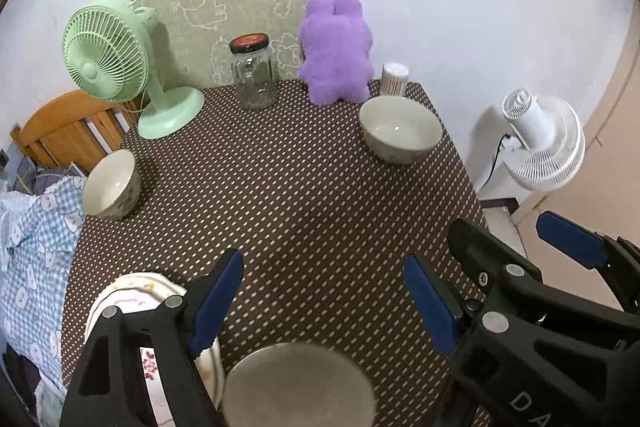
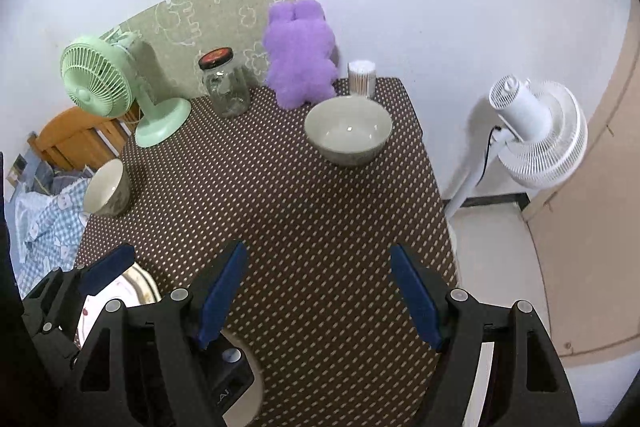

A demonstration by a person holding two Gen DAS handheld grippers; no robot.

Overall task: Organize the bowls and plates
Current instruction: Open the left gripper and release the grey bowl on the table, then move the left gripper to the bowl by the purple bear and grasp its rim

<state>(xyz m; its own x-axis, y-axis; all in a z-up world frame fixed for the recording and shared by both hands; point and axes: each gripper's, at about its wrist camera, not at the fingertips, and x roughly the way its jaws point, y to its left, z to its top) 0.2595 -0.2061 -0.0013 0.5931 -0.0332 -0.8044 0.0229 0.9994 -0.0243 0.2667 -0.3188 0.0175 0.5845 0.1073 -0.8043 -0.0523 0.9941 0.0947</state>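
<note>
Task items sit on a table w/ brown dotted cloth (image 1: 320, 195). Large grey-green bowl (image 1: 400, 129) stands upright near the far right edge, just in front of the purple plush toy (image 1: 336, 51) and the toothpick holder (image 1: 395, 79). Small white bowl (image 1: 112, 185) stands at the left edge, tilted by lens distortion or not: cannot tell. A 3rd bowl w/ dark rim (image 1: 298, 387) is at the near edge, directly below the left gripper (image 1: 324, 303); it shows blurred. Patterned plate (image 1: 132, 299) lies near-left, partly hidden behind the left gripper's left finger. Left gripper: jaws apart, nothing between the blue pads, above cloth. Right gripper (image 2: 320, 299): jaws apart, empty, also over bare cloth; it appears at lower right in the left wrist view. Rear of table: glass jar w/ red-black lid (image 1: 253, 75), centre; green desk fan (image 1: 108, 61), far left corner. Off table: white floor fan (image 1: 540, 143) at right, wooden chair (image 1: 68, 127) and blue checked fabric (image 1: 32, 251) at left.
</note>
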